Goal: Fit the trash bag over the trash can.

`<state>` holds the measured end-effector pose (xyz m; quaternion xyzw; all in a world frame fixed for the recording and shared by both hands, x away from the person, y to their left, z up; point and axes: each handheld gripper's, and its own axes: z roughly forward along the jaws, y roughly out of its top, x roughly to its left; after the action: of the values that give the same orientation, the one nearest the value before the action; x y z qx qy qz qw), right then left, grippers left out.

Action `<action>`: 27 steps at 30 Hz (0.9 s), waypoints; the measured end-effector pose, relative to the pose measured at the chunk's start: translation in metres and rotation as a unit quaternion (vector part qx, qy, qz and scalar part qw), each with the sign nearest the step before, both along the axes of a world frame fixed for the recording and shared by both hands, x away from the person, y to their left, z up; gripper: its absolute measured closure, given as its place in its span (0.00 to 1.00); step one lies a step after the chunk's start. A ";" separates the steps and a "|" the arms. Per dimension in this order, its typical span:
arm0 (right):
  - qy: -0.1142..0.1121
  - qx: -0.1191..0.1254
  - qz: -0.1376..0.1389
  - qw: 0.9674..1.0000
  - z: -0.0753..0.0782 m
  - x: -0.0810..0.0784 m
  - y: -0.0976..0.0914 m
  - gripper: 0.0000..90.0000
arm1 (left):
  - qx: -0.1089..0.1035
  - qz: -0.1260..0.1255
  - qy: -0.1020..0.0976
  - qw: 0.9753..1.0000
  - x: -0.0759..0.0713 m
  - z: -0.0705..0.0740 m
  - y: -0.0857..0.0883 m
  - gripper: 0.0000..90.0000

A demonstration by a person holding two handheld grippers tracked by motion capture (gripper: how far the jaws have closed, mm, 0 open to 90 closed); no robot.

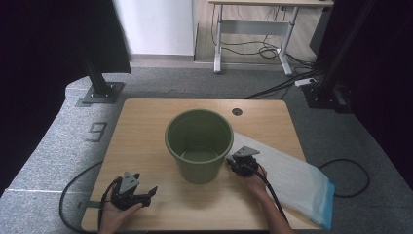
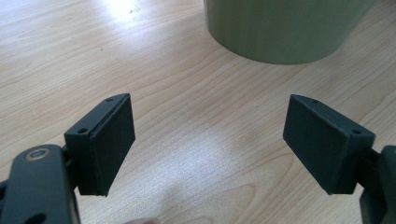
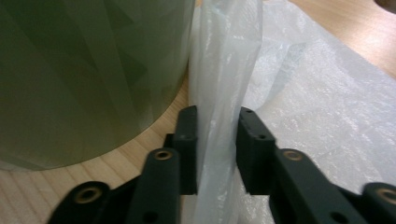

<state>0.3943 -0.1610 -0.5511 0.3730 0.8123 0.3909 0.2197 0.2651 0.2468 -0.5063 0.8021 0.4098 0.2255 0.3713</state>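
Right gripper [image 3: 217, 154] pinches the plastic bin liner [image 3: 224, 70] beside the green bin [image 1: 198, 144]; next, probably lift it over the rim while the left gripper [image 2: 210, 144] waits open.

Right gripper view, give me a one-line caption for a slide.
Right gripper pinching a raised fold of the clear plastic bag beside the green bucket on the wooden table.

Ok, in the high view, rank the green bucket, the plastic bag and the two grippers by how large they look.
1. plastic bag, largest, though only narrowly
2. green bucket
3. left gripper and right gripper look about alike, so no ranking between them.
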 end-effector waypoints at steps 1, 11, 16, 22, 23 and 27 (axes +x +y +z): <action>-0.001 0.002 -0.004 1.000 0.000 -0.001 0.000 0.88 | 0.000 0.000 0.000 1.000 0.000 0.000 0.000 0.18; -0.030 0.058 -0.045 0.997 0.013 -0.008 -0.018 0.98 | -0.001 0.007 -0.006 1.000 -0.001 0.003 0.004 0.18; -0.045 0.074 -0.056 0.995 0.022 -0.013 -0.027 0.98 | 0.000 0.008 -0.007 1.000 -0.001 0.003 0.003 0.18; -0.061 0.110 -0.068 0.990 0.035 -0.018 -0.040 0.98 | 0.001 0.008 -0.006 1.000 -0.001 0.002 0.002 0.18; -0.064 0.117 -0.069 0.989 0.037 -0.019 -0.042 0.98 | 0.002 0.008 -0.006 1.000 -0.001 0.002 0.002 0.18; -0.069 0.146 -0.075 0.984 0.046 -0.021 -0.048 0.99 | 0.002 0.008 -0.007 1.000 -0.002 0.003 0.002 0.18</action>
<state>0.3734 -0.2093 -0.5054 0.4334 0.6990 0.5125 0.2469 0.2630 0.2490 -0.5033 0.7980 0.4130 0.2346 0.3709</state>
